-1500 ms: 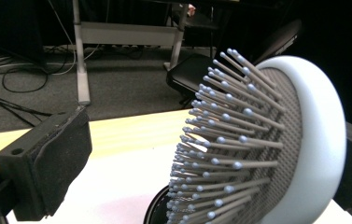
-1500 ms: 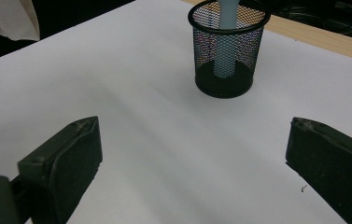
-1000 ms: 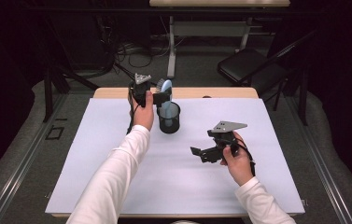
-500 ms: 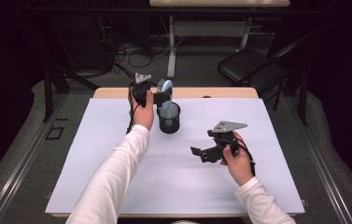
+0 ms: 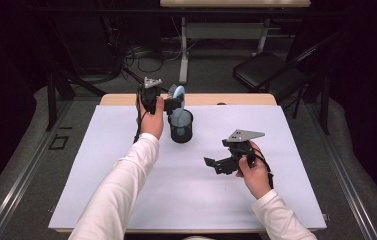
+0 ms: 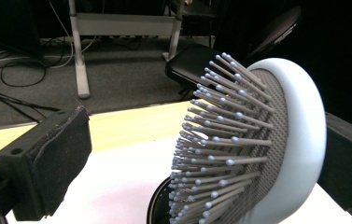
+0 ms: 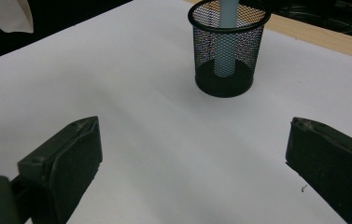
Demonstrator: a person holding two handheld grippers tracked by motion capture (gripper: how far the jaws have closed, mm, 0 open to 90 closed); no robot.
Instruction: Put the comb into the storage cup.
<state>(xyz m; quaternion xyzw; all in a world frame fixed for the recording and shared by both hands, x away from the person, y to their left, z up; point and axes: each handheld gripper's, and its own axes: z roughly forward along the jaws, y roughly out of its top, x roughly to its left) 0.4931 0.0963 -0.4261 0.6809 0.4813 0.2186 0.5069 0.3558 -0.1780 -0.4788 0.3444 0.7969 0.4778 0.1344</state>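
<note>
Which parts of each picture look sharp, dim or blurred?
High view: white table cover evenly lit, the room behind dark. Left gripper view: hairbrush bristles sharp, floor behind dim. Right gripper view: mesh cup sharp, near jaws slightly soft.

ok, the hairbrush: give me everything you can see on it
The hairbrush is pale blue-white plastic with an oval, rounded-back head, a grey pad and many pale ball-tipped bristles. It stands roughly upright, handle down inside the black mesh cup, where the handle shows through the mesh, head sticking out above the rim. The left hand-held gripper has its jaws spread either side of the head; one jaw sits behind the back, contact unclear, the other stands apart from the bristles.
</note>
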